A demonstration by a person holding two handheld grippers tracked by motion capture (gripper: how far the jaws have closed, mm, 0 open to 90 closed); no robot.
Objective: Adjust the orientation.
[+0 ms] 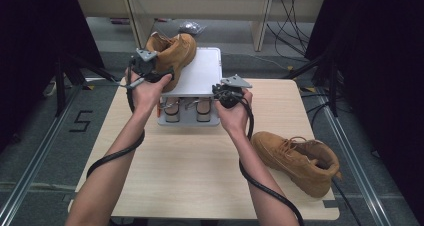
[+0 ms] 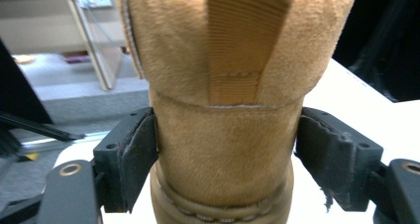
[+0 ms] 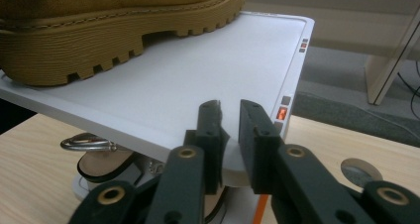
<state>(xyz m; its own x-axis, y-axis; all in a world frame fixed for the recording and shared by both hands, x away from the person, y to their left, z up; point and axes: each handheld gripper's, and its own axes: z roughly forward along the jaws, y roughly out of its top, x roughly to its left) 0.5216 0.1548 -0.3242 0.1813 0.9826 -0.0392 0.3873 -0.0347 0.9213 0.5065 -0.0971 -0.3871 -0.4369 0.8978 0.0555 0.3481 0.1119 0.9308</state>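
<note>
Pads of the left claw (image 2: 225, 159) press on both sides of the tan boot (image 1: 172, 53) at its heel, clamped just above the sole, so the boot stands on the left part of the white platform (image 1: 200, 73). The right claw (image 3: 230, 135), its jaws a narrow gap apart with nothing between them, sits at the platform's near right corner. The right gripper view shows the boot's lugged sole resting on the platform and small red lights along the right edge; the high view shows a second boot (image 1: 297, 158) lying near the table's (image 1: 175, 171) right front edge, well apart. The platform's right half and the table's front are bare.
</note>
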